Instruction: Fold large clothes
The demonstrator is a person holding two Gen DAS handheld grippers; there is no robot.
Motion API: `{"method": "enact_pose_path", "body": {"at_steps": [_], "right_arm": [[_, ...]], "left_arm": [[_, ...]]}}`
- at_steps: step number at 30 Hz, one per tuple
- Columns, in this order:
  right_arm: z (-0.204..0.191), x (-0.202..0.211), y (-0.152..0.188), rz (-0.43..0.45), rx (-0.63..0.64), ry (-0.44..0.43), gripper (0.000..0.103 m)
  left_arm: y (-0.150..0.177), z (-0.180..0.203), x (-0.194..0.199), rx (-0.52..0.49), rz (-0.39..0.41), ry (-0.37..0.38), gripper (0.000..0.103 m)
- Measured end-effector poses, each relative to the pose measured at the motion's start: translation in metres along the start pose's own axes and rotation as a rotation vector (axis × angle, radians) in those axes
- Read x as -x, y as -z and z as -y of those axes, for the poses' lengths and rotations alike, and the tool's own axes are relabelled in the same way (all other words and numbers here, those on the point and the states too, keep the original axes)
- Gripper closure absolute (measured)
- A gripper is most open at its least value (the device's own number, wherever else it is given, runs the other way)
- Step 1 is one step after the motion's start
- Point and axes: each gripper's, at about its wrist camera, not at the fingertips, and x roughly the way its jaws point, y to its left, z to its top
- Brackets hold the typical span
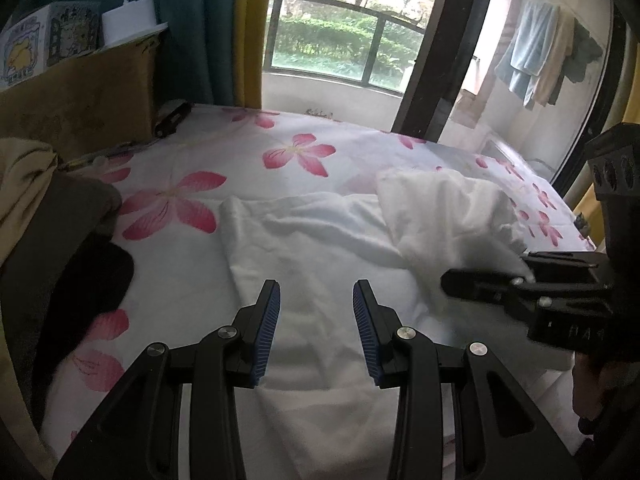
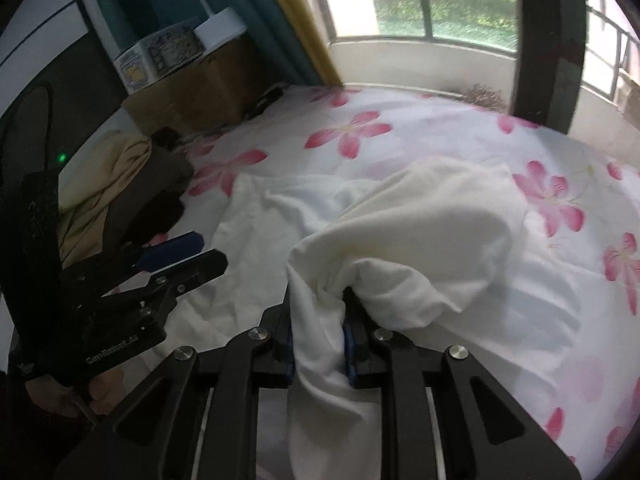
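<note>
Right gripper [image 2: 320,344] fingers clench white garment [image 2: 420,232]; left gripper [image 1: 316,332] fingers released above it.

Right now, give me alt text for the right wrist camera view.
The right gripper pinches a bunched fold of a white garment spread on a pink-flowered bedsheet. The left gripper hovers open at left.

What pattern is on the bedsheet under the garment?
White bedsheet printed with large pink flowers, clearest in the left wrist view.
</note>
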Motion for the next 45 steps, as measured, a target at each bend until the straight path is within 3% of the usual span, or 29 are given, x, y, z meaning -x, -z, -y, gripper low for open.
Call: {"method": "enact_pose_path", "body": {"at_steps": [9, 14, 16, 18, 22, 27, 35, 39, 42, 45], "right_arm": [[-0.026, -0.026, 0.009, -0.08, 0.057, -0.062, 0.082], [-0.032, -0.027, 0.012, -0.096, 0.078, -0.09, 0.069], [-0.037, -0.028, 0.013, -0.102, 0.091, -0.114, 0.054], [-0.043, -0.028, 0.015, -0.11, 0.108, -0.14, 0.046], [-0.057, -0.024, 0.019, -0.121, 0.153, -0.204, 0.044], [-0.057, 0.0, 0.019, -0.072, 0.199, -0.192, 0.043], [0.001, 0.058, 0.018, 0.069, 0.099, -0.089, 0.042], [0.048, 0.076, 0.025, 0.127, 0.0, 0.034, 0.041], [0.078, 0.077, 0.032, 0.116, -0.069, 0.13, 0.041], [0.098, 0.072, 0.041, 0.091, -0.115, 0.168, 0.041]], "left_arm": [[0.005, -0.016, 0.003, 0.022, -0.012, -0.034, 0.064], [0.008, -0.027, 0.006, 0.044, -0.025, -0.046, 0.064], [0.009, -0.029, 0.01, 0.046, -0.023, -0.055, 0.064], [0.009, -0.032, 0.014, 0.049, -0.019, -0.064, 0.064], [0.009, -0.036, 0.025, 0.056, -0.006, -0.082, 0.064], [-0.002, -0.036, 0.036, 0.088, 0.025, -0.074, 0.064], [-0.03, 0.014, 0.026, -0.021, 0.037, 0.019, 0.057], [-0.036, 0.039, 0.005, -0.131, -0.015, 0.068, 0.051], [-0.029, 0.042, -0.02, -0.181, -0.091, 0.024, 0.051], [-0.017, 0.028, -0.04, -0.165, -0.165, -0.044, 0.051]]}}
